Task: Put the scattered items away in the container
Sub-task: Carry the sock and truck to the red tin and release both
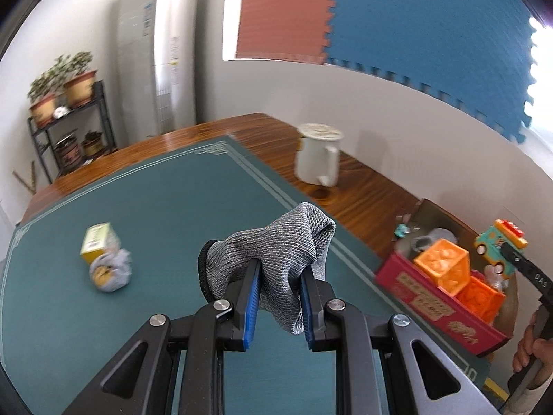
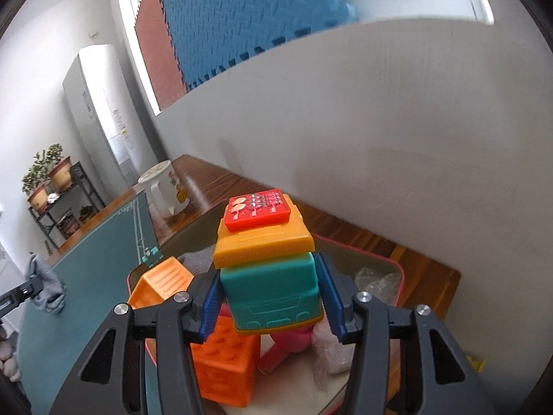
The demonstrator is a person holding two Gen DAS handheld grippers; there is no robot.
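My left gripper (image 1: 280,268) is shut on a grey knitted sock (image 1: 276,238), held above the green mat (image 1: 155,207). A yellow box (image 1: 98,242) and a rolled grey sock ball (image 1: 110,273) lie together on the mat at the left. My right gripper (image 2: 268,268) is shut on a teal, orange and red toy truck (image 2: 269,297), held over the red container (image 2: 397,269). Inside that container (image 1: 432,297) sit orange blocks (image 2: 224,366), a pink item (image 2: 290,346) and clear plastic wrap (image 2: 376,283). The sock (image 2: 45,287) hangs at the left edge of the right wrist view.
A white mug (image 1: 318,159) stands on the wooden tabletop beyond the mat. The container rests at the table's right end, close to the white wall. A rack with potted plants (image 1: 62,90) stands at the far left. A person's hand (image 1: 532,352) grips the right tool.
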